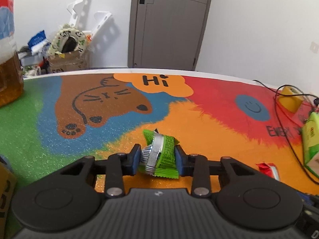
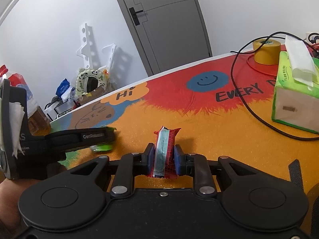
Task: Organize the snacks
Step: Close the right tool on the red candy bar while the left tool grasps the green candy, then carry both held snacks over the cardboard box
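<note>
My left gripper point(image 1: 158, 157) is shut on a green snack packet point(image 1: 161, 155) with a silver crimped seam, held just above the orange part of the colourful mat. My right gripper point(image 2: 164, 157) is shut on a red snack packet point(image 2: 165, 153) with a pale blue back strip, held upright over the mat. In the right wrist view the left gripper point(image 2: 107, 137) reaches in from the left, with the green packet point(image 2: 101, 148) partly hidden under it. The red packet point(image 1: 268, 170) also shows at the lower right of the left wrist view.
A green tissue box point(image 2: 295, 97) and a yellow tape roll point(image 2: 266, 51) stand at the right, with black and red cables point(image 2: 245, 103) trailing across the mat. A bottle of amber liquid point(image 1: 9, 75) stands at the far left. A cardboard box edge point(image 1: 5, 189) is at lower left.
</note>
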A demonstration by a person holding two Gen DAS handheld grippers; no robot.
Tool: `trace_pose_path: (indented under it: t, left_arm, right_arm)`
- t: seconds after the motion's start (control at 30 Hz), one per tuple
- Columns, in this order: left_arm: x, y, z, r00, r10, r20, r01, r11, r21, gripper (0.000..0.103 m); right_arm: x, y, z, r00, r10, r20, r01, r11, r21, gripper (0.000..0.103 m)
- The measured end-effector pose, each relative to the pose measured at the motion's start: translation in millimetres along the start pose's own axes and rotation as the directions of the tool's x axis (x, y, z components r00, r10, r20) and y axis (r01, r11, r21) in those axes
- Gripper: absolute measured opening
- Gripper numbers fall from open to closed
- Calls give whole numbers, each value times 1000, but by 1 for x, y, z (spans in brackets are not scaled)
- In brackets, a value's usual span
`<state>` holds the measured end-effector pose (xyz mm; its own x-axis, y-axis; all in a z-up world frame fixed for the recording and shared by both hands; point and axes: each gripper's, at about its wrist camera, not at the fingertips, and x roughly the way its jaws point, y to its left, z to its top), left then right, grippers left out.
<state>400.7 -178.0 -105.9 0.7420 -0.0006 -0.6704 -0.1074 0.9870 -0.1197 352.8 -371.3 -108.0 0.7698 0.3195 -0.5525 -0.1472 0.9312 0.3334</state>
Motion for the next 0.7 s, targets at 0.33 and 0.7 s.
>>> trace_pose_path:
  t: [0.33,0.7]
  left_arm:
    - [-44,15,-17,999,-46,17,46,999,-21,31]
    - [-100,30,-23,995,-66,72,71,996,-62,31]
  right_arm:
    - [-6,10,-3,1000,24,14,-24,1000,5,22]
    - [-35,36,-7,997,63,37,-61,997,-35,22]
